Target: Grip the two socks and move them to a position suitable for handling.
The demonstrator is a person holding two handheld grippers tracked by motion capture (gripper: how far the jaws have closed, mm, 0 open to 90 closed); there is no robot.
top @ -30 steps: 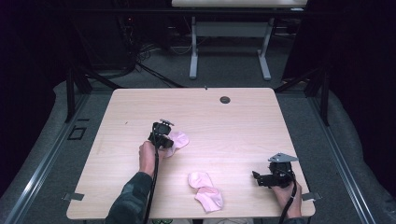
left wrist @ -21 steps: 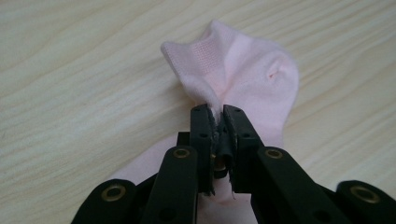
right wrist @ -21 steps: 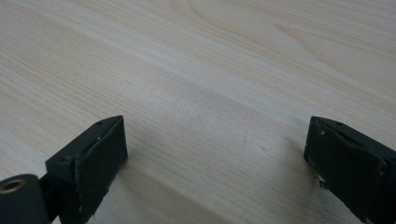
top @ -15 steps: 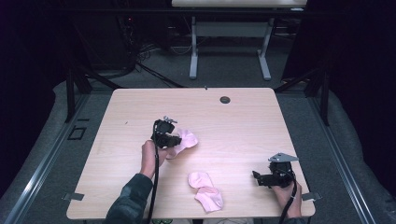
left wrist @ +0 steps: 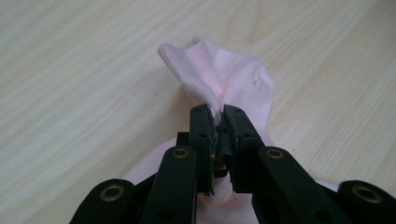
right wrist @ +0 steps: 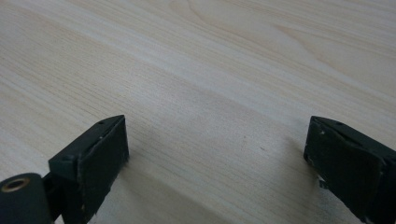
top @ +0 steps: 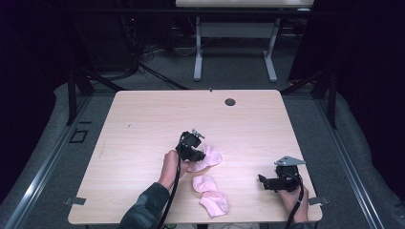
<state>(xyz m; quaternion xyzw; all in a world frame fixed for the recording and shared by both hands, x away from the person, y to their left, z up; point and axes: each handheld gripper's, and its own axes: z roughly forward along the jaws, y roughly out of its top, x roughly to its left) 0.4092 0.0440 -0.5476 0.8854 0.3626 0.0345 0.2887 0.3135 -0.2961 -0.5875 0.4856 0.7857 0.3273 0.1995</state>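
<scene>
near the table's middle, the left gripper [top: 199,153], clamped on a pink sock [top: 210,156], should drag it low and slowly toward the other socks [top: 210,194].

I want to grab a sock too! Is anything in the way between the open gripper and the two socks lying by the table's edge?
Nothing visible. Bare table lies between the right gripper and the two socks. The left gripper is shut on the third sock, farther back.
</scene>
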